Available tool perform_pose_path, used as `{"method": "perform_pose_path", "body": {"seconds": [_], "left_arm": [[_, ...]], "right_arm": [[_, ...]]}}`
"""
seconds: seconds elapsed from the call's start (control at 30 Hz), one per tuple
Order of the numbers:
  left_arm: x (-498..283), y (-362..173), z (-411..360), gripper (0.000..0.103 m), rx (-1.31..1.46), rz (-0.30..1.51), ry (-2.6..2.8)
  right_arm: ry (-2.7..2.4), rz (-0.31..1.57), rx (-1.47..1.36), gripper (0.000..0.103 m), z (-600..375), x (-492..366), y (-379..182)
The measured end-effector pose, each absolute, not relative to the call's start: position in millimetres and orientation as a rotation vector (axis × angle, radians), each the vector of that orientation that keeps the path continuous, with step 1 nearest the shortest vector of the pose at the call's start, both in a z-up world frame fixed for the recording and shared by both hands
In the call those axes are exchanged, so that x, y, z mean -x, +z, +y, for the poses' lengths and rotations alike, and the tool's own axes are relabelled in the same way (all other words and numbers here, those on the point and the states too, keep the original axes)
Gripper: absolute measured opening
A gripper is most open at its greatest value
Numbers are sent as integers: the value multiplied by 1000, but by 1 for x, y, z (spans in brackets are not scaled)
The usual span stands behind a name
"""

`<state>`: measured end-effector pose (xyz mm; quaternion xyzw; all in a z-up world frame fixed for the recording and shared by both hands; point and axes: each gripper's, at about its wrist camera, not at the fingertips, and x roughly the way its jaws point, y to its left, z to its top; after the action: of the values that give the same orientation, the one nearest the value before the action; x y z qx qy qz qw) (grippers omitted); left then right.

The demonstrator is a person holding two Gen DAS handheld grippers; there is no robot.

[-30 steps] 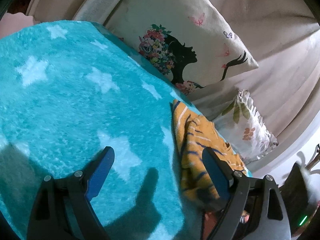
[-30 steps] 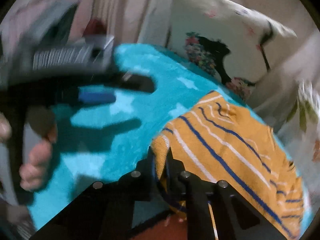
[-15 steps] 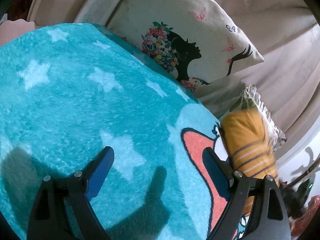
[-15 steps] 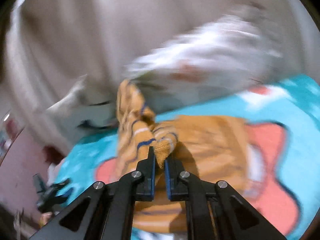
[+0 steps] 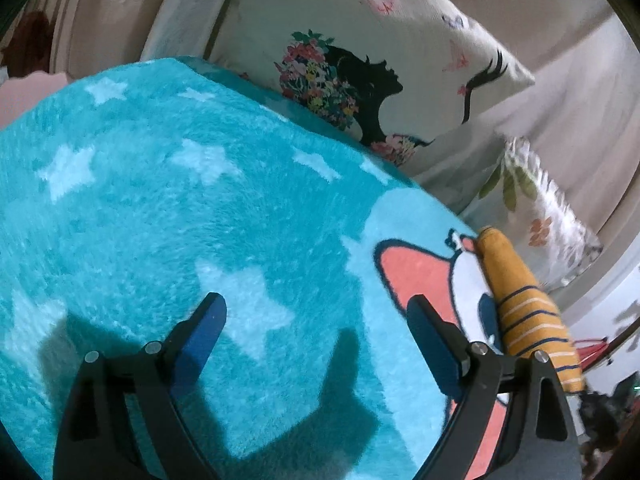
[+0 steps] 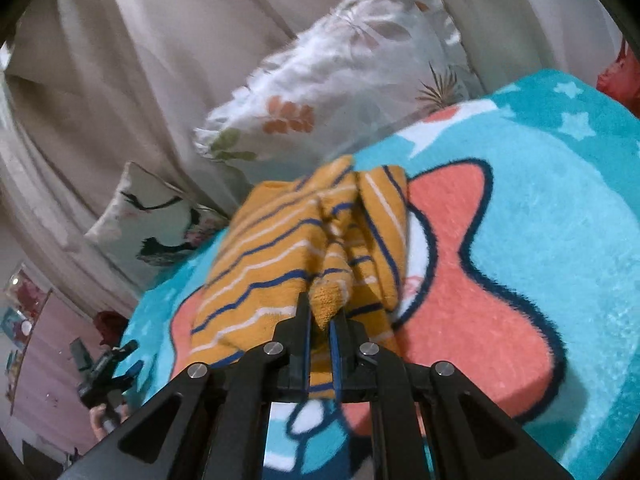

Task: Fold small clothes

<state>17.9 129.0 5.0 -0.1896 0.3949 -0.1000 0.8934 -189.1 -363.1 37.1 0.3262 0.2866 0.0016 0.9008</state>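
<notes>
Currently: fluffy turquoise blanket with white stars and a coral cartoon patch [image 5: 168, 208] fills most of both views. Behind it, a cream cushion printed with a black silhouette and flowers [image 5: 360, 72] and a smaller white leaf-print frilled cushion [image 6: 320, 92] lean on beige draped fabric [image 6: 120, 60]. The folded mustard-yellow garment with navy and white stripes [image 6: 280, 248] lies bunched on the blanket's coral patch, close to the leaf cushion. Right tongs [image 6: 319, 320] are clamped on a fold of that garment's near edge. Left tongs [image 5: 316, 320] stand wide apart over bare blanket, nothing between them; the garment is off to their right.
</notes>
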Motion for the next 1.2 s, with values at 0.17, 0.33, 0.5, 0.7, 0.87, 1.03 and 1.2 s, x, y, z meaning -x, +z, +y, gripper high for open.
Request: {"method": "perform_pose_path", "body": {"seconds": [0.17,0.33,0.5,0.7,0.87,1.03,1.2], "left_arm": [[-11,24,121,91,447,854,-251],[-1,56,73,91,376,857,-353],[-3,55,6,91,286,934,-492],[-17,28,-78,91,263,1035,-652],[-37,3,-130,92,308,1134,-777],[-44,-9,-158,98,335,1171,-834],[-42,18,-154,48,263,1155,-814]], "right_arm": [[-31,618,-646,8,-369,204,31],[-8,704,-547,9,-362,193,23],[-3,588,-497,36,-373,207,60],[30,605,-567,75,-411,162,66],[71,718,-757,75,-444,99,21],[82,812,-770,75,-440,57,-10],[186,791,-838,27,-426,42,-2]]}}
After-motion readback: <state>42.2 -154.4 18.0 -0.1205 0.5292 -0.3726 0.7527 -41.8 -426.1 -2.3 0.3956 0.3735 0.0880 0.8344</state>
